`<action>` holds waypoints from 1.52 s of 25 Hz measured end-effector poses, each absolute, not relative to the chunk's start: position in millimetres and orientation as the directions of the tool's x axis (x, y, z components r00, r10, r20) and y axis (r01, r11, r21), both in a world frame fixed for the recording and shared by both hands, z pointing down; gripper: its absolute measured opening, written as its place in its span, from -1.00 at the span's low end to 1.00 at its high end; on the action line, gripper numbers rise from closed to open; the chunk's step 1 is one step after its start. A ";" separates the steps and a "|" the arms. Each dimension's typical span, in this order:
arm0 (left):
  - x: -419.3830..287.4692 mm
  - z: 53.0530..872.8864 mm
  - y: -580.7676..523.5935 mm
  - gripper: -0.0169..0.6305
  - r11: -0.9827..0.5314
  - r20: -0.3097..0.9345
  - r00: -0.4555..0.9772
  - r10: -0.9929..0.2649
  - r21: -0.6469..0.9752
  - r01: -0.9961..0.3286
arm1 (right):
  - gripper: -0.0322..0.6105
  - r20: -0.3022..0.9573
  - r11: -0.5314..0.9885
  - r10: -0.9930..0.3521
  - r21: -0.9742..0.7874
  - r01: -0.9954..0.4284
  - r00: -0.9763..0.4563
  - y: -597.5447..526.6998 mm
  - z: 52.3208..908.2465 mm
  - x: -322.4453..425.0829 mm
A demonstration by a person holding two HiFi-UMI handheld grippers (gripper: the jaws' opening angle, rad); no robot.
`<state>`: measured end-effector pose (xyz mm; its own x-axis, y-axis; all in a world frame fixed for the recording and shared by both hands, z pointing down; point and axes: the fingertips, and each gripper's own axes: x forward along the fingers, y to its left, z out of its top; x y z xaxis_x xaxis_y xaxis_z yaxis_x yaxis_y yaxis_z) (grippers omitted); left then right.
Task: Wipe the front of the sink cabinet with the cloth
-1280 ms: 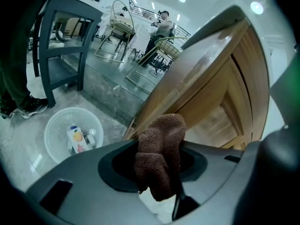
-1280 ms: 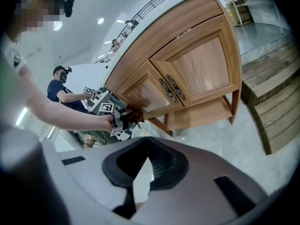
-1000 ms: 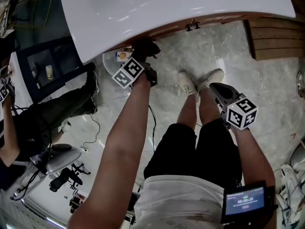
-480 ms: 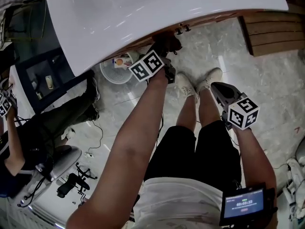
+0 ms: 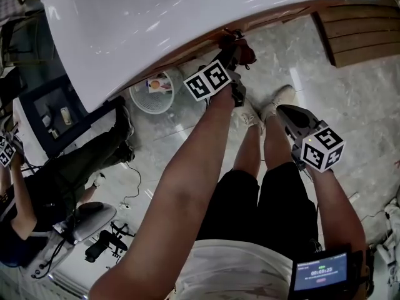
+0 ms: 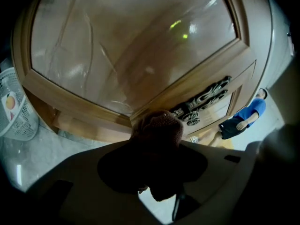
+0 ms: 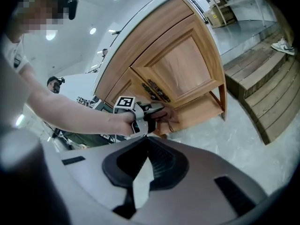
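1. Head view is showing the left tongs (image 5: 236, 55) reaching to the upper centre of the frame, under the rim of the white sink top (image 5: 187, 11).
2. Those tongs are pinching a dark reddish cloth (image 6: 157, 128), which is bunching up between the jaws at the centre of the left gripper view.
3. The cloth is lying against the wooden front of the sink cabinet (image 6: 131, 46), at the lower rail of a door panel, just left of the ornate dark handles (image 6: 201, 100).
4. The right tongs (image 5: 289, 114) are hanging at the right of the head view, well apart from the cabinet, above the marble floor (image 5: 350, 105).
5. Their jaws are pressing together at the tips, with nothing gripped between them.
6. A white mesh basket (image 5: 153, 99) is standing on the floor to the left of the left tongs, beside the cabinet.
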<state>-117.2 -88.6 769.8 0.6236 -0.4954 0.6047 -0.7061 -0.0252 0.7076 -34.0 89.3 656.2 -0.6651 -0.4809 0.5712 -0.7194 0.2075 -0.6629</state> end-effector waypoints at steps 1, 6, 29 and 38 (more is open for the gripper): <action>-114.8 773.9 -87.7 -0.40 -0.032 0.608 0.625 -0.490 0.704 -0.710 | -0.86 0.568 0.208 -0.481 -0.666 -0.716 -0.668 90.0 658.9 -35.8; -136.5 785.8 -89.6 -0.40 0.071 0.627 0.534 -0.568 0.683 -0.727 | -0.86 0.565 0.200 -0.476 -0.676 -0.709 -0.674 101.5 668.6 -34.6; -366.1 822.6 -73.7 -0.40 0.202 0.808 0.190 -0.557 0.354 -0.913 | -0.86 0.578 0.236 -0.401 -0.684 -0.690 -0.711 90.9 696.3 -63.8; -271.3 832.7 -85.6 -0.40 0.052 0.770 0.359 -0.528 0.451 -0.891 | -0.86 0.566 0.229 -0.457 -0.671 -0.705 -0.687 69.7 691.7 -39.8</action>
